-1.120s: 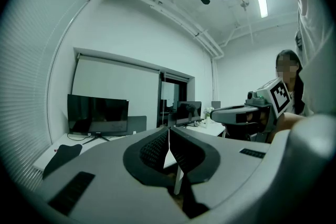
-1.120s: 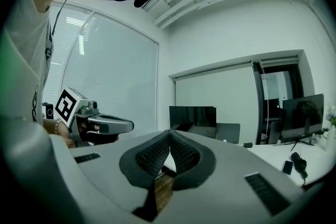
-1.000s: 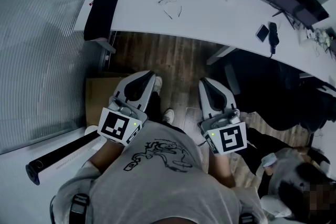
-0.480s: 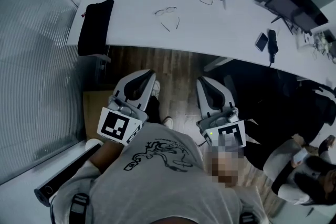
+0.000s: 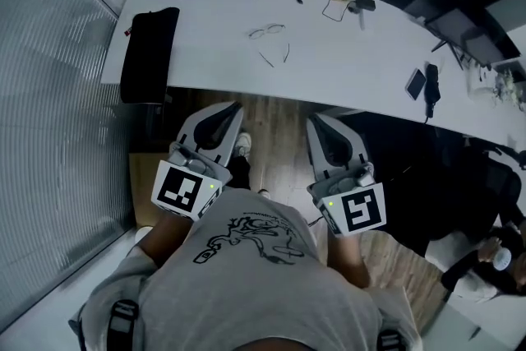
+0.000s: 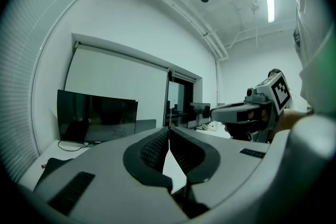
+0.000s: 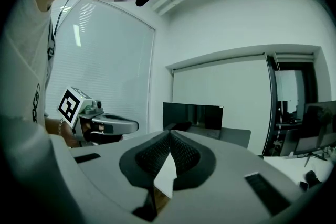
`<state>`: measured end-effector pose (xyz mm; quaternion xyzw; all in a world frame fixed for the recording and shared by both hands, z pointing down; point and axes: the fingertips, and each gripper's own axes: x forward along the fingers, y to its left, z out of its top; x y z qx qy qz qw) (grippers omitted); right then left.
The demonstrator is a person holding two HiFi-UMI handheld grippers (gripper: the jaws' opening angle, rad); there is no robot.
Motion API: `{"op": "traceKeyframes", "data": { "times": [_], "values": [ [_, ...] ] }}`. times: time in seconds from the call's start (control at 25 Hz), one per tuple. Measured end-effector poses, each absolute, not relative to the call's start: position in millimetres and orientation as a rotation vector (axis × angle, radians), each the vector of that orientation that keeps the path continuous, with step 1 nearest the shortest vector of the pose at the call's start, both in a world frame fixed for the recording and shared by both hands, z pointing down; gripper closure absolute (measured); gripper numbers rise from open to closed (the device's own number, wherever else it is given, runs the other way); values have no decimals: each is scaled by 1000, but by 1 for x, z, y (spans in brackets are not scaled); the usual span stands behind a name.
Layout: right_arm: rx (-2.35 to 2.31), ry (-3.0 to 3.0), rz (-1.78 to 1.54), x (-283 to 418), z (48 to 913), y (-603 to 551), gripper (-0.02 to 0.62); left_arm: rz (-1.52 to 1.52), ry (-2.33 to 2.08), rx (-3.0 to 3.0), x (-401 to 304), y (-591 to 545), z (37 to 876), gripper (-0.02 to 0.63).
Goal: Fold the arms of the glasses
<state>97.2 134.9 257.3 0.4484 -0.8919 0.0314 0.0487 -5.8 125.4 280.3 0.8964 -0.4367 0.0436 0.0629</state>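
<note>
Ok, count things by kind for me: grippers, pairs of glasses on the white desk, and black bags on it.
Grippers: 2, the left gripper and the right gripper, both shut and empty.
Pairs of glasses: 1, the glasses, arms unfolded, on the white desk.
Black bags: 1, the black bag at the desk's left end.
Total: 4.

Left gripper [image 6: 169, 130] jaws closed tip to tip, empty; monitor [image 6: 97, 115] beyond the fingers [image 6: 151, 149] leftward, right gripper [image 6: 247, 113] to their right
</note>
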Motion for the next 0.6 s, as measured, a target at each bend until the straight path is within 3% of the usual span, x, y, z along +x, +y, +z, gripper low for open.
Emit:
{"op": "traceKeyframes", "data": {
  "times": [0.6],
  "values": [
    [1318, -2687, 88, 39, 266, 23, 586, 80, -1300, 2718, -57, 10, 287, 582]
  ]
}}
